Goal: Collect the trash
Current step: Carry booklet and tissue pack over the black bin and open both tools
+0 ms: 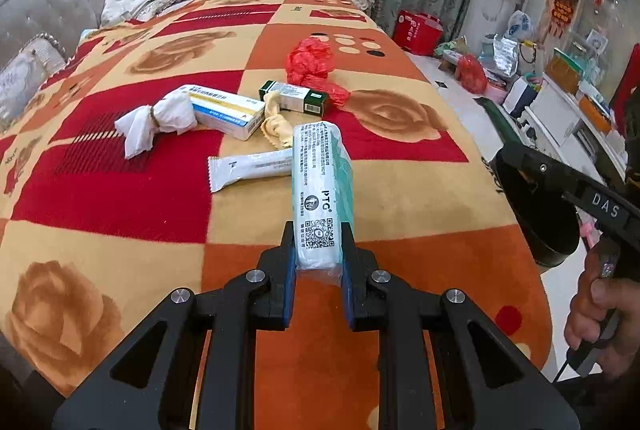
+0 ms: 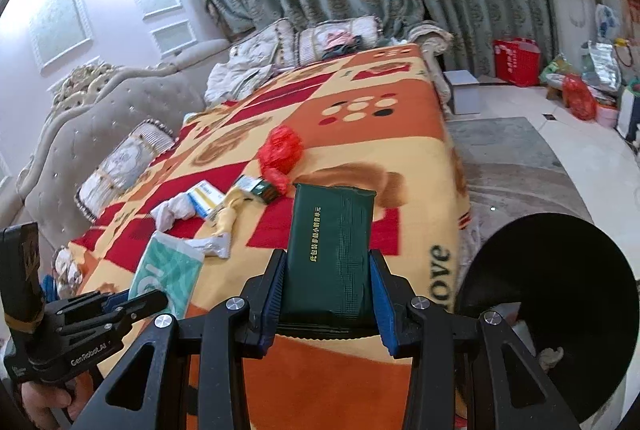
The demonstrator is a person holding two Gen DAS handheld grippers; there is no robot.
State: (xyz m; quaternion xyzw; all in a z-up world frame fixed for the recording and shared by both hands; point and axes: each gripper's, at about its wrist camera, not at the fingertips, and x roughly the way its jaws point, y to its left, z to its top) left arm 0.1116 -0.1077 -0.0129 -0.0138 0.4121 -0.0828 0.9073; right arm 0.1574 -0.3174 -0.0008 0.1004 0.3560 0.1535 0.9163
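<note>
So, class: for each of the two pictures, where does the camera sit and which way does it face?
Left wrist: on the left gripper, facing along the bed; it grips a tissue pack; the right hand shows.
Right wrist: on the right gripper, facing the headboard, gripping a green packet; the left gripper shows.
Shared: blanket, red bag, black bin.

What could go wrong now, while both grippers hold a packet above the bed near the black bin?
1. The left gripper holds the tissue pack only at its end, so it may tilt or slip out.
2. The black bin stands beside the bed edge; a packet released early may land on the blanket or the floor.
3. The two grippers are close together and could collide.
</note>
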